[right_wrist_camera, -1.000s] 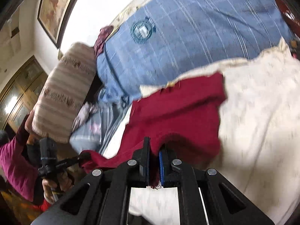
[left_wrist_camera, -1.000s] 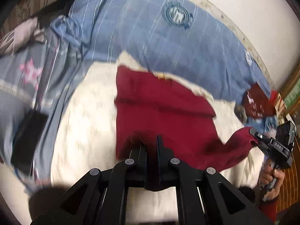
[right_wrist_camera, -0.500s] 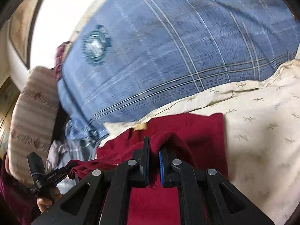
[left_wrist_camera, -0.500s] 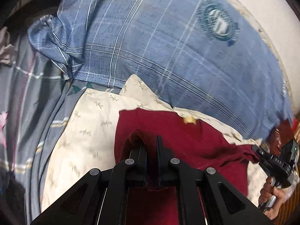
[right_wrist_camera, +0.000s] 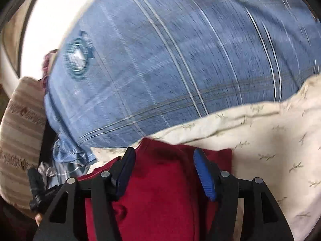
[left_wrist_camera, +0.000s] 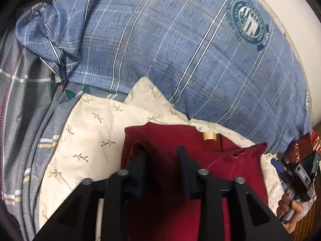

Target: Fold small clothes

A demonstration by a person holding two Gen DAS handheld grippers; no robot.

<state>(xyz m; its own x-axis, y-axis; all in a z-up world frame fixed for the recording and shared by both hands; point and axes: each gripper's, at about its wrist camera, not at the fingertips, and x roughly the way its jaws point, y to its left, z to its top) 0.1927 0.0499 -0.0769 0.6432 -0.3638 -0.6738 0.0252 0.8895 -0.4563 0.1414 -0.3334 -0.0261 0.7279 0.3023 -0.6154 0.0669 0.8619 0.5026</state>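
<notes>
A dark red garment [left_wrist_camera: 170, 140] lies folded over on a cream leaf-print cloth [left_wrist_camera: 90, 124], its tan label [left_wrist_camera: 209, 136] near the far edge. My left gripper [left_wrist_camera: 161, 152] is open just above it; a red fold still drapes over the left finger [left_wrist_camera: 138, 152]. In the right wrist view the same red garment [right_wrist_camera: 160, 180] lies under my right gripper [right_wrist_camera: 164, 156], which is open with blue pads [right_wrist_camera: 202, 168] apart. The right gripper also shows at the right edge of the left wrist view [left_wrist_camera: 280, 162], held by a hand.
A blue plaid pillow [left_wrist_camera: 180, 50] with a round crest lies right behind the garment. Grey patterned bedding [left_wrist_camera: 24, 100] is to the left. A striped beige cushion [right_wrist_camera: 18, 140] stands at the left of the right wrist view. A white wall [left_wrist_camera: 280, 4] is behind.
Both grippers carried the garment's edge forward over itself, lowered toward it, and have now opened, letting the red cloth go.
</notes>
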